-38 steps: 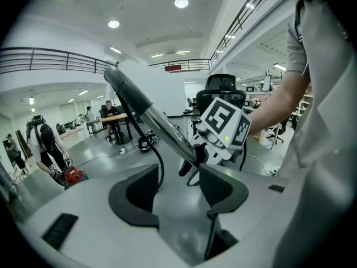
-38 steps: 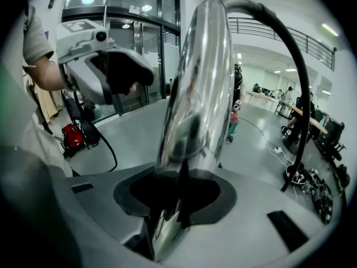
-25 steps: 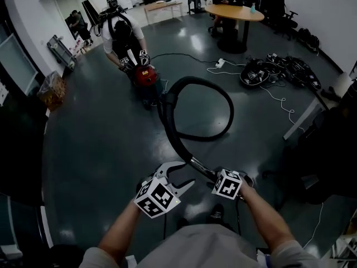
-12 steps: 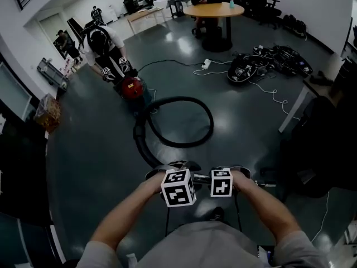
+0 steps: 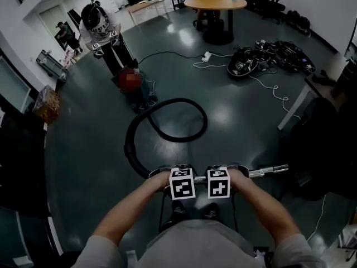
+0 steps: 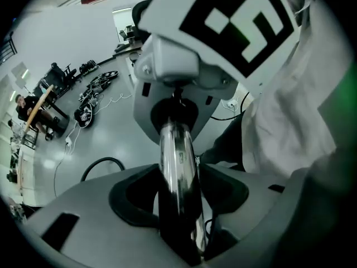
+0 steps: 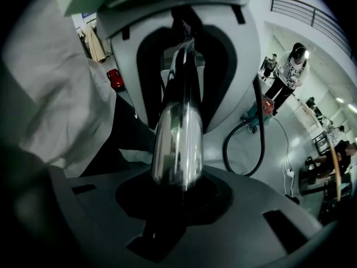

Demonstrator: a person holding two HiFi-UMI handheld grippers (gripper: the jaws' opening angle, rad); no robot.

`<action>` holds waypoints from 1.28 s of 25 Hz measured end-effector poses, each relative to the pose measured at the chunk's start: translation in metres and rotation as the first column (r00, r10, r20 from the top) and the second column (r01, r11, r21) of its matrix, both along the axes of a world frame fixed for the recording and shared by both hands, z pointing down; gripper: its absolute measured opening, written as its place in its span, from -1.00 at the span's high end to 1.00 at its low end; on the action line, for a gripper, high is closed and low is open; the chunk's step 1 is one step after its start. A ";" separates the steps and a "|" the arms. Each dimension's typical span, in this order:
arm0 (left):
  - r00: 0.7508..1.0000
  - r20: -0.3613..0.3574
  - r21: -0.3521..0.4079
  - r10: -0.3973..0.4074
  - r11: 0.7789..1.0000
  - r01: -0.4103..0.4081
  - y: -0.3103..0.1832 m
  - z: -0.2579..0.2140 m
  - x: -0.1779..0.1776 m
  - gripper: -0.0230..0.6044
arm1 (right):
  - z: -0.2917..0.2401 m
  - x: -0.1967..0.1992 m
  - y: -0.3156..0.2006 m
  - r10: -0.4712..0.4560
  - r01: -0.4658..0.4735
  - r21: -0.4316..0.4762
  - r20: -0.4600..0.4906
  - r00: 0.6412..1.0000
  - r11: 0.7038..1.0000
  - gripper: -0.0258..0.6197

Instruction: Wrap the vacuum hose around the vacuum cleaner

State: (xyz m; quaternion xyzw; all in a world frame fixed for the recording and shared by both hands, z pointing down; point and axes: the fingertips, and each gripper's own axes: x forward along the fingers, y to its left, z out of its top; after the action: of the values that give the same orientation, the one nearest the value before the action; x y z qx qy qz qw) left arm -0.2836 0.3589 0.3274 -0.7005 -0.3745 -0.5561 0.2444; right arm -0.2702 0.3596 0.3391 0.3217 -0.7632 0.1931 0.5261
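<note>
Hose: I see the vacuum hose (image 5: pixel 127 144) looped just before the vacuum cleaner (image 5: pixel 136 91).
Person: a person (image 5: pixel 100 29) right behind it.
Table: round table (image 5: pixel 215 3) behind-right of it.
Cables: cable heap (image 5: pixel 262 60) to its right.

Both forearms reach forward, left gripper (image 5: pixel 177 175) pointing steeply down with jaws apart around the metal tube (image 5: pixel 269 172), right gripper (image 5: pixel 222 174) just beside it, jaws just closing tighter, clamped on that tube.
</note>
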 end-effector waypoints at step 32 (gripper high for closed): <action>0.965 0.016 -0.260 -0.262 0.931 0.257 -0.170 0.034 -0.016 0.53 | -0.067 0.020 -0.152 0.132 -0.113 0.150 -0.126 0.983 0.982 0.26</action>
State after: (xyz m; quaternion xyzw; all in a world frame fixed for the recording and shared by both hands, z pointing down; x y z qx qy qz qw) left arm -0.3000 0.1885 0.3614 -0.7751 -0.3460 -0.5228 0.0786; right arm -0.2502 0.2078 0.2717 0.4172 -0.7163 0.1479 0.5394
